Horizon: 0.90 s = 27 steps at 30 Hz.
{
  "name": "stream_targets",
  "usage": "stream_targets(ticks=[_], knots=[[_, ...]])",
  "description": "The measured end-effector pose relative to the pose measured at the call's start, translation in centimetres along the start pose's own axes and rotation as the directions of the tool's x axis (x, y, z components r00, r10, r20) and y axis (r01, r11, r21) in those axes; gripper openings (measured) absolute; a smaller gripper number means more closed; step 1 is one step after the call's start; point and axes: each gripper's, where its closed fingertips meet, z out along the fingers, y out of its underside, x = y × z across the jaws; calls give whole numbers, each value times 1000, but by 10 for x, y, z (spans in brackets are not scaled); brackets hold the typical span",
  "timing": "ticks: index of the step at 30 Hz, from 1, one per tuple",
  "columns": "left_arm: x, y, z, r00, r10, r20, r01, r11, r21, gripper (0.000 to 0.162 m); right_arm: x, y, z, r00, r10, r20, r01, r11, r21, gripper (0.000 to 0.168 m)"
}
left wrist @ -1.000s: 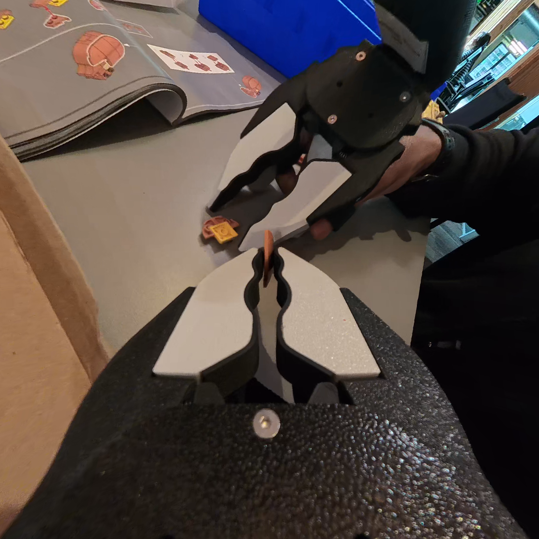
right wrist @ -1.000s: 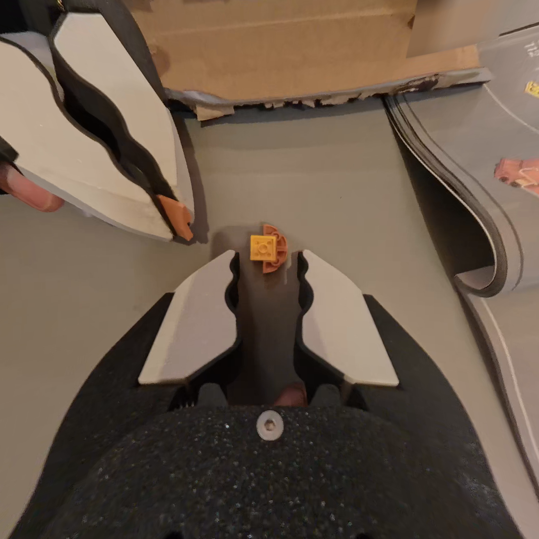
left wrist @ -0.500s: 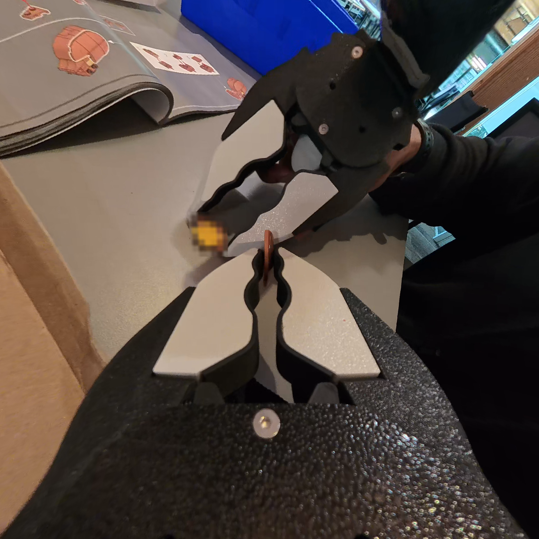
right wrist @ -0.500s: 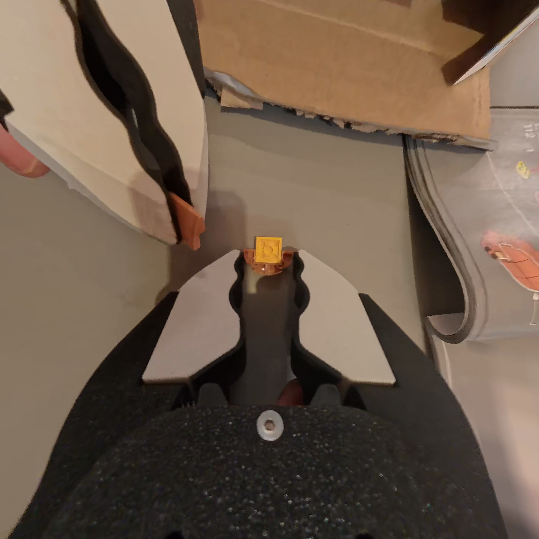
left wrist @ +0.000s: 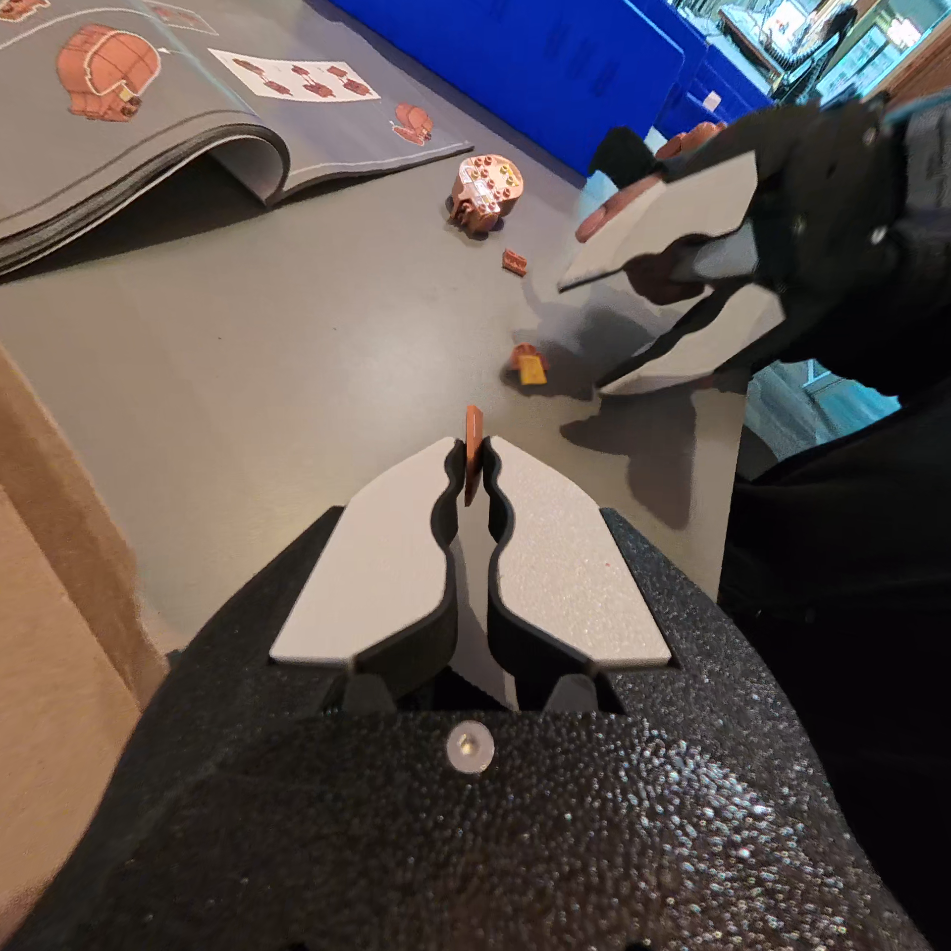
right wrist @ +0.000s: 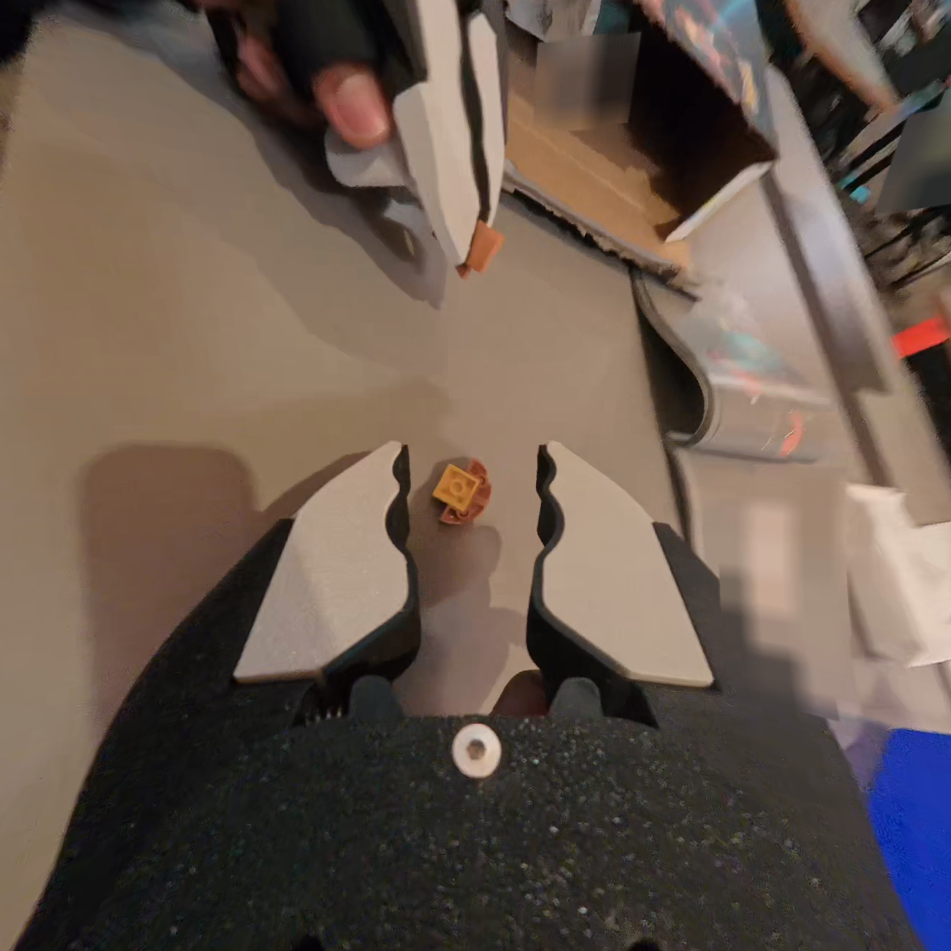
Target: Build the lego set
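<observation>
- The left gripper sits at the lower centre of the left wrist view, its jaws drawn narrow and pinching a thin reddish-brown plate that stands on edge and pokes out past the tips.
- In the right wrist view that same gripper hangs near the top centre, the brown plate jutting from its tips above the grey table.
- The right gripper fills the lower half of its own view with jaws spread wide and nothing between the pads.
- On the table between its two tips lies a small assembly, a yellow square plate on a rounded reddish-brown piece; it is nearer the frame-left finger and I cannot tell whether it touches it.
- In the left wrist view the right gripper comes in from the right edge, held by a hand, with the yellow-and-brown assembly on the table just left of its lower tip.
- Further up in that view, a partly built brown model rests near the corner of the open instruction booklet, and a small loose brown brick lies between model and gripper.
- A blue bin crosses the top of the frame.
- A torn cardboard box occupies the upper right of the right wrist view, and its brown side lines the left edge of the left wrist view.
</observation>
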Motion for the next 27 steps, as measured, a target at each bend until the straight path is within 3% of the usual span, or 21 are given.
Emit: stream_targets(ticks=[3, 9, 13, 19, 27], knots=[[3, 2, 3, 1000, 26, 7, -26, 999, -21, 6, 3, 10, -3, 989, 136, 65, -134, 990, -41, 48], [13, 6, 7, 999, 38, -21, -39, 999, -38, 6, -9, 31, 6, 979, 132, 157, -103, 978, -182, 44], [14, 11, 12, 998, 58, -12, -59, 995, -81, 6, -16, 29, 9, 942, 255, 220, -195, 946, -260, 37], [19, 13, 24, 996, 78, -41, -82, 987, -136, 6, -16, 31, 9, 928, 342, 149, -274, 896, -348, 34], [32, 17, 52, 982, 139, -125, -168, 952, -255, 6, -10, 32, 12, 933, 329, 147, -270, 908, -320, 30]])
